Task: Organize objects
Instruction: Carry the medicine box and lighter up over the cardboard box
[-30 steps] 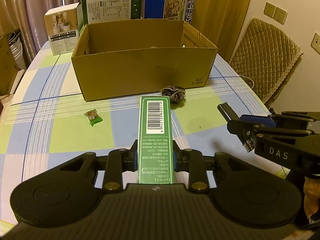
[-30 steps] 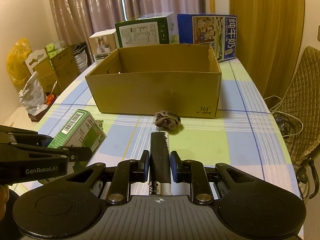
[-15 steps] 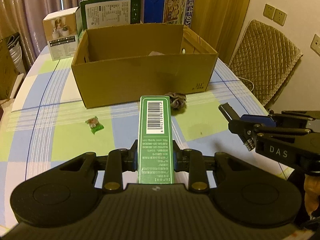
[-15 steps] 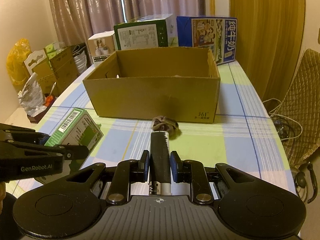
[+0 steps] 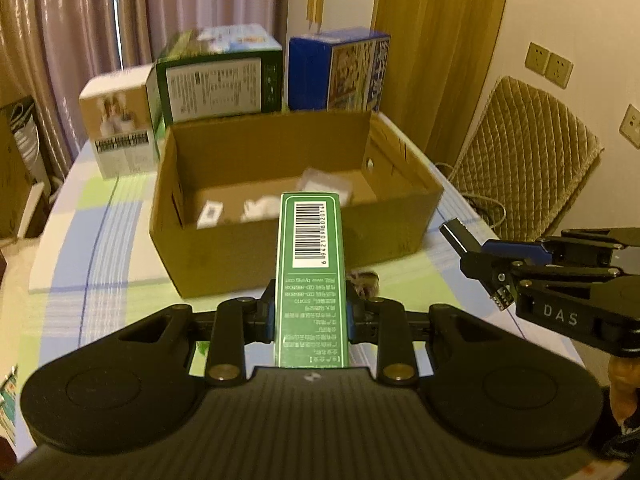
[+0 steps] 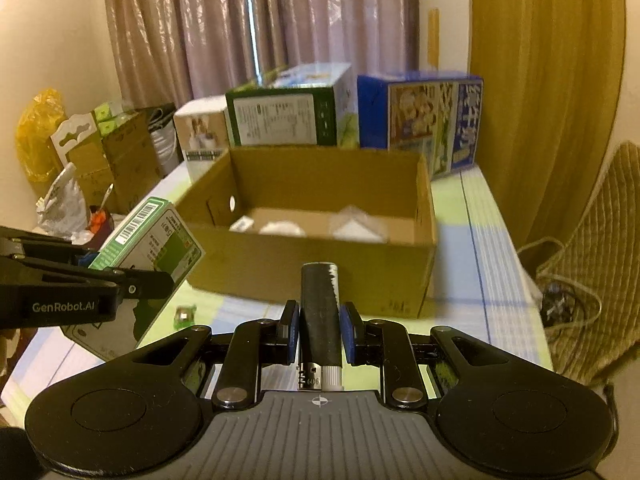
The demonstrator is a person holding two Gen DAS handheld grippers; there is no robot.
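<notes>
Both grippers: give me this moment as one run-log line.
left gripper: shut on green box | right gripper: shut on black lighter | cardboard box: open, ahead, white items inside | nothing dropped in yet

Curtains, quilted chair, warm light

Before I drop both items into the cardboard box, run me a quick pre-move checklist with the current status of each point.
1. Left gripper clamped on the green carton: ok.
2. Right gripper clamped on the black lighter: ok.
3. Cardboard box open on top: ok.
4. Free floor space inside the box: ok, bare cardboard shows around a few white items.
5. Carton past the box's near rim: cannot tell; in the right wrist view it looks short of the rim.
6. Grippers apart from each other: ok, a gap shows between them.
</notes>
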